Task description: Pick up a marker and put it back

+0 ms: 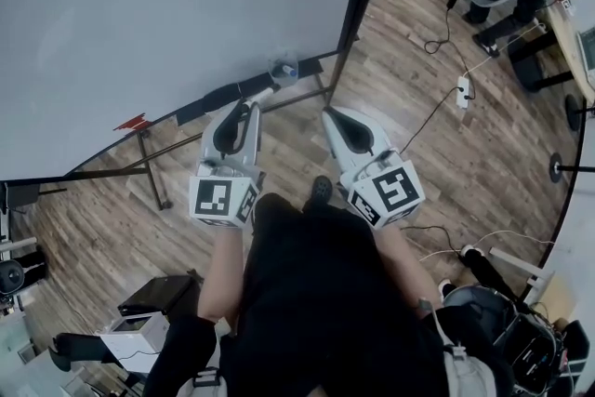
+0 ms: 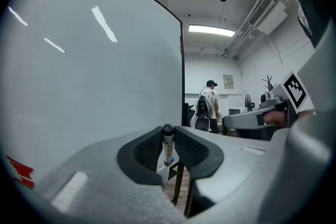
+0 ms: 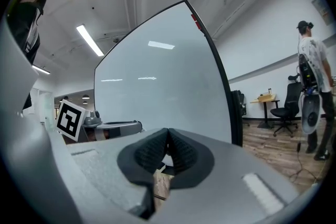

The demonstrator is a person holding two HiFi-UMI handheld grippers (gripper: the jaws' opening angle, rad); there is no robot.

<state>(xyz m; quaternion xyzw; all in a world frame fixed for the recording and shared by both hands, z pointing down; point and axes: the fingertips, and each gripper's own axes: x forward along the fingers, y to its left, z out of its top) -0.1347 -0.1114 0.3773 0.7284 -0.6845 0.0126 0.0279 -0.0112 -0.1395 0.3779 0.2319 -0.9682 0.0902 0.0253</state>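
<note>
my left tool (image 2: 168,138) is clamped on the marker (image 2: 167,148): the two dark ribbed pads press on its barrel from either side. the marker stands upright in the grip, its dark rounded end on top just above the pads and its pale lower part hanging below them. it touches nothing but my tool. my right tool (image 3: 168,140) has its pads closed together, tip against tip, with nothing between them.

in the head view both tools are held level, side by side and apart, the left tool (image 1: 245,107) and the right tool (image 1: 331,116) both pointing at the lower edge of the whiteboard (image 1: 167,14). along that lower edge runs a dark ledge (image 1: 223,95); a small clear cup (image 1: 284,68) sits near its right end, and a red thing (image 1: 132,122) lies further to the left. under me is a wooden floor (image 1: 446,163) with cables on it.

in both tool views the whiteboard (image 2: 94,86) (image 3: 157,92) fills the space just ahead, blank. far off in the room another person (image 2: 211,105) (image 3: 311,92) stands with their back turned.
</note>
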